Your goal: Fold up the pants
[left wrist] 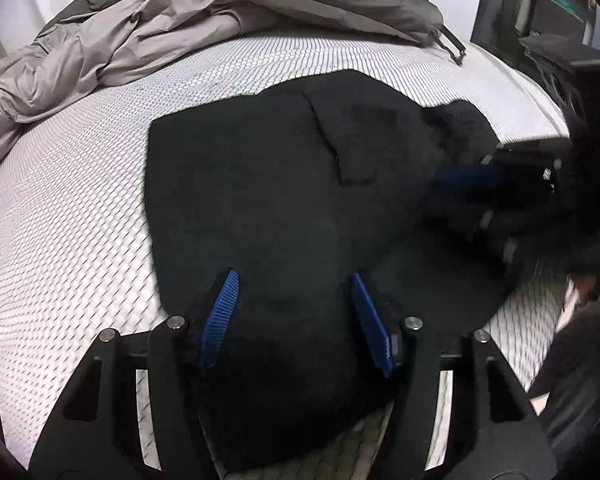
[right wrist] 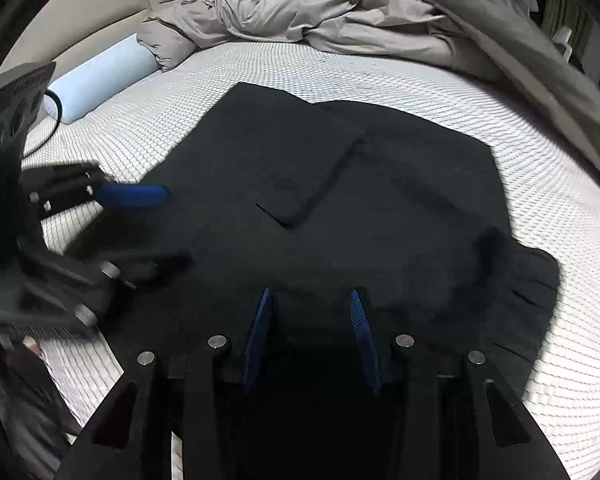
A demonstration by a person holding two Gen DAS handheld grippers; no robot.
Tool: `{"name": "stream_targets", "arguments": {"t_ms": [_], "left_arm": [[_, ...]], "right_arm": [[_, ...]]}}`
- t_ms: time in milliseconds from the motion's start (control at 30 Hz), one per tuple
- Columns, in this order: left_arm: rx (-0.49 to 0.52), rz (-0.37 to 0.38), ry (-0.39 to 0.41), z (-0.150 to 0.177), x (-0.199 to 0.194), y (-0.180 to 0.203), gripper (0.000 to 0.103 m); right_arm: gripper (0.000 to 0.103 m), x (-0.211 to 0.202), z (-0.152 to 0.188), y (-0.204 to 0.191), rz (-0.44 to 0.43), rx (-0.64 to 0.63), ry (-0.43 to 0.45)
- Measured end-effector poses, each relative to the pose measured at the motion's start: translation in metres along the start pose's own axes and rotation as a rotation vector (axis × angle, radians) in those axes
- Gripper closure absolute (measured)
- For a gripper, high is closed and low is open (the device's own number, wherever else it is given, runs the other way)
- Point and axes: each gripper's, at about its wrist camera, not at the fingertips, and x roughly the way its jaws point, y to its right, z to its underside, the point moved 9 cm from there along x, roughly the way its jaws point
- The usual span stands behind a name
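Observation:
The black pants lie folded into a compact stack on the white textured mattress. My left gripper is at the stack's near edge, and dark cloth fills the gap between its blue pads and bulges back toward the camera. From the right wrist view the left gripper reaches in from the left over the pants. My right gripper has black fabric packed between its narrower-set pads. In the left wrist view the right gripper grips a bunched corner at the right.
A rumpled beige duvet lies along the far side of the bed, with a darker cover and a strap over it. A pale blue bolster and a cable lie at the left. White mattress surrounds the pants.

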Motion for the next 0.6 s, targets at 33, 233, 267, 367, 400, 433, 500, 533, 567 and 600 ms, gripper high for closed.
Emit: {"name": "stream_targets", "arguments": {"t_ms": [33, 233, 267, 367, 400, 433, 500, 533, 567, 600], "left_arm": [[-0.005, -0.026, -0.003, 0.003, -0.005, -0.007, 0.046], [0.017, 0.005, 0.106, 0.004, -0.046, 0.016, 0.051], [0.042, 0.027, 0.103, 0.004, -0.043, 0.028, 0.051], [0.104, 0.024, 0.024, 0.017, -0.018, 0.048, 0.051], [0.131, 0.007, 0.013, 0.021, -0.011, 0.050, 0.051], [0.143, 0.008, 0.017, 0.021, -0.010, 0.049, 0.050], [0.135, 0.023, 0.015, 0.022, -0.014, 0.045, 0.050], [0.127, 0.022, 0.008, 0.023, -0.016, 0.042, 0.051], [0.114, 0.015, 0.000, 0.021, -0.020, 0.038, 0.051], [0.099, 0.016, -0.002, 0.020, -0.023, 0.038, 0.051]], "right_arm": [[0.063, -0.006, 0.005, 0.012, 0.033, 0.009, 0.007], [0.062, -0.049, 0.008, 0.007, -0.088, 0.026, 0.120], [0.062, -0.046, 0.005, -0.005, -0.134, 0.005, 0.118], [0.062, -0.021, 0.014, -0.019, -0.107, -0.053, 0.037], [0.062, -0.018, 0.020, -0.016, -0.074, -0.075, 0.013], [0.062, -0.016, 0.022, -0.009, -0.038, -0.097, 0.004], [0.063, -0.029, 0.030, 0.011, -0.026, -0.078, 0.014], [0.063, -0.041, 0.035, 0.023, -0.053, -0.046, 0.026], [0.063, -0.047, 0.037, 0.028, -0.072, -0.032, 0.033], [0.063, -0.055, 0.040, 0.036, -0.077, -0.020, 0.045]]}}
